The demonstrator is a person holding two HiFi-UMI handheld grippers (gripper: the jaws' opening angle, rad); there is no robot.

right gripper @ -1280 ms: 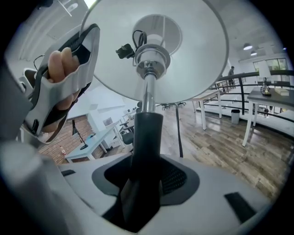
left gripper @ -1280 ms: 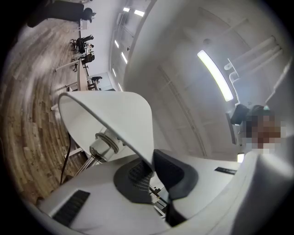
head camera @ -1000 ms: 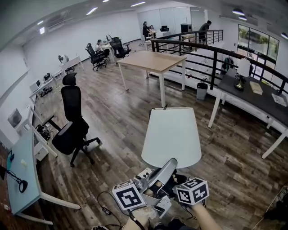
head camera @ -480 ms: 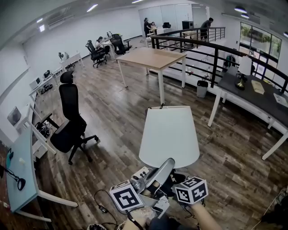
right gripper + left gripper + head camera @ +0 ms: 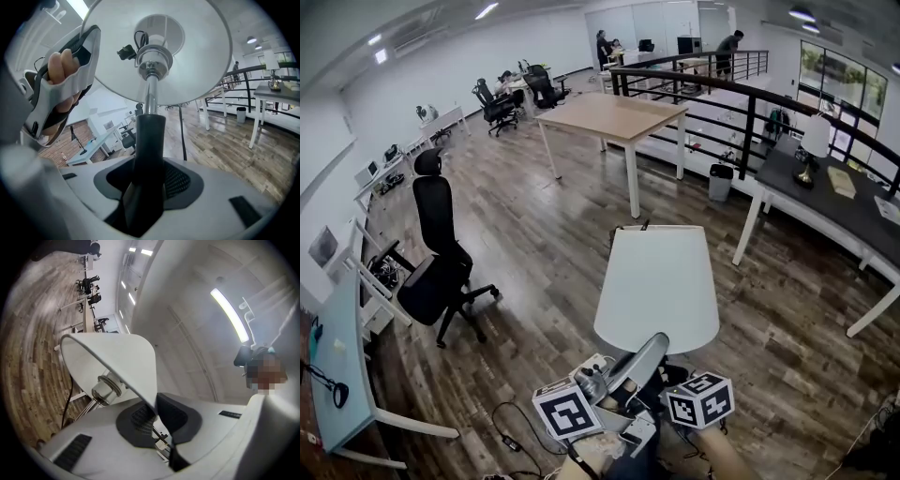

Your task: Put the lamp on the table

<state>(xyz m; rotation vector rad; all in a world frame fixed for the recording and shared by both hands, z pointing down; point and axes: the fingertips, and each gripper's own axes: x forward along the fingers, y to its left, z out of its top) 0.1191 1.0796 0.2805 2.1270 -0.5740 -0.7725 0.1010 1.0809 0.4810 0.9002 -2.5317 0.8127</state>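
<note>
The lamp is carried above the floor, with its white cone shade [image 5: 658, 286] in the lower middle of the head view. My left gripper [image 5: 157, 416] is shut on the shade's [image 5: 112, 359] thin lower rim, which runs between the two dark pads. The bulb socket [image 5: 105, 390] shows under the shade. My right gripper [image 5: 147, 183] is shut on the dark sleeve of the lamp's stem [image 5: 149, 150], below the metal rod and the shade's underside [image 5: 187, 56]. Both marker cubes [image 5: 569, 411] [image 5: 700, 400] sit under the shade in the head view. The lamp's base is hidden.
A wooden table [image 5: 614, 117] stands ahead. A dark table [image 5: 844, 206] at the right carries another lamp [image 5: 811, 141]. A black office chair [image 5: 436, 253] and a pale blue desk [image 5: 337, 366] are at the left. A black railing [image 5: 750, 103] and a bin [image 5: 721, 183] lie beyond.
The lamp and both grippers have been carried forward over the wooden floor; the chair and the blue desk have slid leftward in the head view. Both grips look the same.
</note>
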